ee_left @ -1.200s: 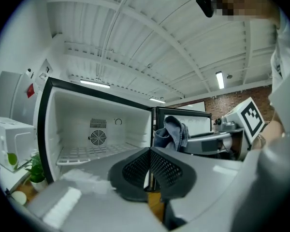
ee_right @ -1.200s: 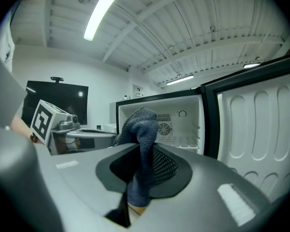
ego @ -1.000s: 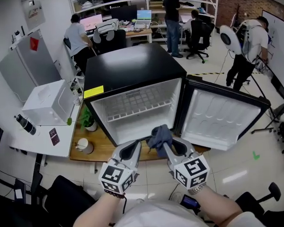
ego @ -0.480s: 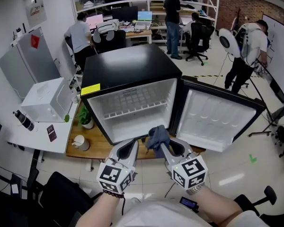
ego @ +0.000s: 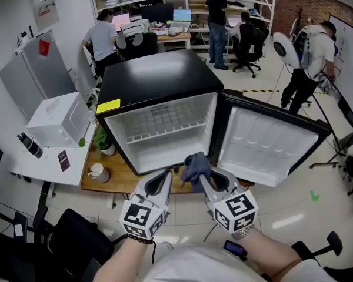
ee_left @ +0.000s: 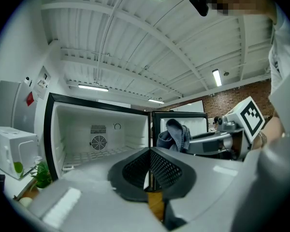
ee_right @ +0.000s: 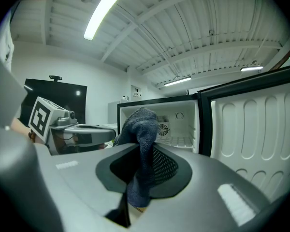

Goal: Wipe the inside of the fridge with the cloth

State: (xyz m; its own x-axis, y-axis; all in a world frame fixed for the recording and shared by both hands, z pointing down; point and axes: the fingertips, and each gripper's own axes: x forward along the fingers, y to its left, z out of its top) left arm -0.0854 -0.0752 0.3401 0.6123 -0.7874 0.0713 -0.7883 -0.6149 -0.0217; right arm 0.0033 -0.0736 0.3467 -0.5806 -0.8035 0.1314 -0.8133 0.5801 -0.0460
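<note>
A: What is held nearest?

B: The cloth [ee_right: 143, 123] is pinched between the fingers of the right gripper [ee_right: 142, 149]. It is bunched above the tips, and a tail hangs below them. The left gripper [ee_left: 150, 151] has its fingers pressed together on nothing.

A: What could be lost there?

B: Only a fold seems to be gripped. It could be dragged from between the fingers once it is rubbed hard against a wall.

A: And further ahead?

B: The fridge [ego: 156, 78] stands open beyond the fingertips and is not yet entered. Its shelf [ego: 165, 131] could be snagged by the loose tail. The door [ego: 270, 148], right of the fingers, could be knocked on a wide sweep.
</note>
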